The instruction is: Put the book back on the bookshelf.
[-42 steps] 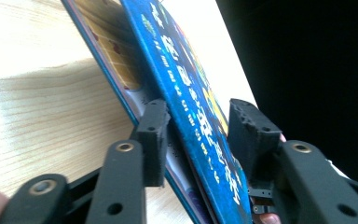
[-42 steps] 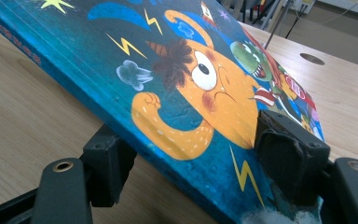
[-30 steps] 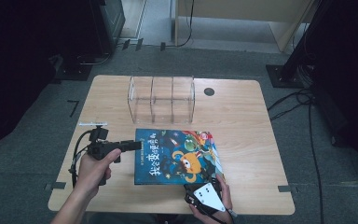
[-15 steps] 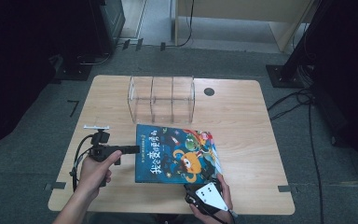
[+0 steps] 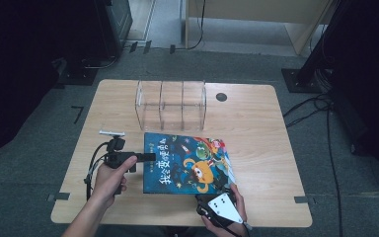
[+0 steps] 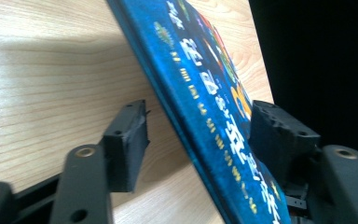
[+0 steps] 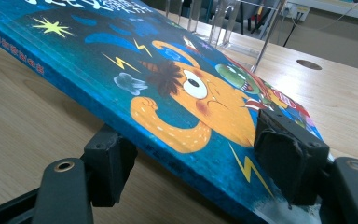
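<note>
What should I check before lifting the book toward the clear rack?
1. Right tongs grip on the book: ok, jaws clamp its near corner, which is raised off the table.
2. Left tongs around the book's left edge: ok, edge sits between the jaws, which have just been closing.
3. Left pads pressing: not ok, a gap remains on one side.
4. Clear rack upright with free slots: ok.
5. Path from book to rack: ok, nothing lies between.
</note>
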`<control>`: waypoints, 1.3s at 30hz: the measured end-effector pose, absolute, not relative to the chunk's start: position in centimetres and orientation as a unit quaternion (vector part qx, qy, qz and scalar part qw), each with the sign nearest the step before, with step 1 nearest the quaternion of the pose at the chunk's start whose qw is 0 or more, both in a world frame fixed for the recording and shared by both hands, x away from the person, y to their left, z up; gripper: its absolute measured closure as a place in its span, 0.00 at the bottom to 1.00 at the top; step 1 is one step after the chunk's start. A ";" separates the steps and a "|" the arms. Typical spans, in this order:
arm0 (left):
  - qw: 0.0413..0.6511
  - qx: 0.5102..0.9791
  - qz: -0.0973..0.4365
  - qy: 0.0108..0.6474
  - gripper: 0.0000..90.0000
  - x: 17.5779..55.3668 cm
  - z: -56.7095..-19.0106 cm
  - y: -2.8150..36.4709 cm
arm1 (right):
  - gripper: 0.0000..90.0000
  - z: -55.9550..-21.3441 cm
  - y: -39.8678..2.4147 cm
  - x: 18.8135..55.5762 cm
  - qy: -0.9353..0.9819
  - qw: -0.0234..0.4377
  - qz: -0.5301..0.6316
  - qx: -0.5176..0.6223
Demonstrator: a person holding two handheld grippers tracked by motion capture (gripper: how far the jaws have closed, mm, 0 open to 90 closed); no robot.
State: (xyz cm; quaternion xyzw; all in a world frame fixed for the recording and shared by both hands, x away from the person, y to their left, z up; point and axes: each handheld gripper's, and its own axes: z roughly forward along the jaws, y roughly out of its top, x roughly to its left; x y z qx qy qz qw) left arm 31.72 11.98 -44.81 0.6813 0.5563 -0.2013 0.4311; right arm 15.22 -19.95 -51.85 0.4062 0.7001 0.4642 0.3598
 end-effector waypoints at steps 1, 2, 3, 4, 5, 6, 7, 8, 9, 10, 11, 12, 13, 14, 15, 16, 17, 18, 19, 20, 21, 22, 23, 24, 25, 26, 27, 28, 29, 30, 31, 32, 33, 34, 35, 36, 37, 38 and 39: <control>0.430 0.682 -0.206 0.555 0.48 31.8 -44.8 11.9 | 0.33 -51.8 -19.9 15.2 0.700 0.360 0.464 0.406; 0.427 0.685 -0.208 0.552 0.51 31.8 -44.8 11.8 | 0.33 -51.8 -19.9 15.2 0.700 0.360 0.464 0.406; 0.426 0.685 -0.209 0.553 0.53 31.8 -44.7 11.7 | 0.33 -51.8 -19.9 15.2 0.700 0.360 0.464 0.406; 0.424 0.685 -0.210 0.554 0.54 31.9 -44.7 11.6 | 0.33 -51.9 -19.9 15.2 0.700 0.360 0.464 0.406; 0.423 0.683 -0.212 0.556 0.56 32.0 -44.7 11.6 | 0.33 -51.9 -19.9 15.2 0.700 0.360 0.463 0.406; 0.423 0.681 -0.214 0.559 0.59 32.1 -44.7 11.5 | 0.33 -51.9 -19.9 15.2 0.700 0.360 0.464 0.406; 0.420 0.682 -0.214 0.560 0.61 32.2 -44.7 11.5 | 0.33 -51.9 -19.9 15.2 0.700 0.359 0.464 0.407; 0.417 0.683 -0.213 0.560 0.66 32.3 -44.7 11.4 | 0.33 -51.9 -19.9 15.2 0.700 0.358 0.464 0.408; 0.417 0.683 -0.218 0.559 0.69 32.3 -44.7 11.4 | 0.33 -51.9 -19.9 15.2 0.700 0.358 0.465 0.408; 0.417 0.680 -0.221 0.561 0.70 32.4 -44.6 11.4 | 0.33 -51.9 -20.0 15.2 0.699 0.356 0.466 0.409; 0.417 0.677 -0.226 0.562 0.72 32.4 -44.5 11.4 | 0.33 -51.9 -20.0 15.2 0.699 0.356 0.466 0.409; 0.418 0.675 -0.231 0.562 0.73 32.5 -44.5 11.4 | 0.33 -51.9 -20.0 15.2 0.699 0.355 0.466 0.410; 0.419 0.673 -0.236 0.562 0.74 32.5 -44.4 11.5 | 0.33 -51.9 -20.0 15.2 0.698 0.354 0.467 0.411; 0.421 0.671 -0.240 0.561 0.75 32.6 -44.3 11.5 | 0.33 -51.9 -20.0 15.2 0.698 0.353 0.468 0.411; 0.421 0.670 -0.242 0.562 0.76 32.6 -44.2 11.5 | 0.33 -51.9 -20.0 15.2 0.698 0.352 0.469 0.412; 0.421 0.669 -0.244 0.562 0.77 32.6 -44.0 11.5 | 0.33 -51.9 -20.1 15.2 0.697 0.351 0.470 0.412; 0.421 0.669 -0.245 0.562 0.78 32.7 -43.9 11.4 | 0.33 -51.9 -20.1 15.2 0.698 0.351 0.470 0.411; 0.419 0.669 -0.245 0.563 0.78 32.7 -43.7 11.4 | 0.33 -51.9 -20.1 15.2 0.700 0.348 0.470 0.410; 0.419 0.669 -0.243 0.564 0.79 32.8 -43.5 11.4 | 0.31 -51.9 -20.1 15.2 0.703 0.345 0.469 0.408; 0.417 0.670 -0.242 0.564 0.80 32.8 -43.4 11.4 | 0.26 -51.9 -20.1 15.2 0.706 0.335 0.472 0.409; 0.414 0.672 -0.241 0.565 0.81 32.9 -43.4 11.4 | 0.22 -51.9 -20.2 15.3 0.712 0.312 0.477 0.411; 0.412 0.673 -0.240 0.566 0.83 32.9 -43.3 11.4 | 0.18 -52.0 -20.1 15.3 0.719 0.297 0.475 0.410; 0.407 0.674 -0.238 0.569 0.83 32.9 -43.3 11.4 | 0.16 -52.1 -20.0 15.2 0.728 0.296 0.469 0.404; 0.406 0.672 -0.240 0.571 0.83 33.0 -43.4 11.4 | 0.16 -52.2 -19.9 15.0 0.728 0.298 0.473 0.397; 0.405 0.670 -0.243 0.572 0.83 33.1 -43.5 11.5 | 0.15 -52.0 -19.9 14.9 0.727 0.293 0.478 0.396; 0.405 0.670 -0.244 0.572 0.83 33.1 -43.5 11.5 | 0.14 -51.8 -20.1 14.8 0.726 0.294 0.482 0.393; 0.407 0.668 -0.245 0.573 0.84 33.1 -43.5 11.5 | 0.14 -51.5 -20.2 14.8 0.722 0.294 0.488 0.393; 0.411 0.666 -0.248 0.571 0.84 33.2 -43.5 11.6 | 0.14 -51.2 -20.5 14.8 0.719 0.294 0.493 0.392; 0.413 0.665 -0.251 0.570 0.85 33.2 -43.5 11.6 | 0.14 -51.0 -20.7 14.8 0.716 0.293 0.497 0.393; 0.416 0.663 -0.253 0.569 0.85 33.2 -43.4 11.6 | 0.14 -50.9 -21.0 14.8 0.714 0.291 0.501 0.395; 0.417 0.662 -0.254 0.568 0.86 33.2 -43.3 11.6 | 0.14 -50.7 -21.4 14.8 0.710 0.293 0.502 0.398; 0.418 0.662 -0.254 0.567 0.86 33.2 -43.2 11.6 | 0.14 -50.6 -21.7 14.9 0.706 0.294 0.503 0.403; 0.418 0.663 -0.253 0.567 0.86 33.2 -43.0 11.6 | 0.14 -50.4 -22.1 15.0 0.702 0.294 0.505 0.408; 0.419 0.663 -0.253 0.566 0.87 33.2 -42.9 11.6 | 0.14 -50.3 -22.5 15.2 0.697 0.296 0.506 0.414; 0.421 0.663 -0.252 0.566 0.87 33.2 -42.8 11.7 | 0.14 -50.1 -22.9 15.3 0.693 0.297 0.506 0.419; 0.421 0.664 -0.252 0.565 0.87 33.2 -42.7 11.8 | 0.14 -50.0 -23.3 15.4 0.688 0.299 0.506 0.426; 0.422 0.663 -0.251 0.565 0.87 33.2 -42.5 11.8 | 0.14 -49.9 -23.7 15.5 0.683 0.300 0.505 0.433; 0.424 0.663 -0.251 0.564 0.87 33.2 -42.4 11.9 | 0.14 -49.7 -24.0 15.6 0.680 0.301 0.505 0.439; 0.423 0.663 -0.251 0.564 0.87 33.2 -42.3 12.0 | 0.14 -49.6 -24.4 15.7 0.676 0.303 0.504 0.443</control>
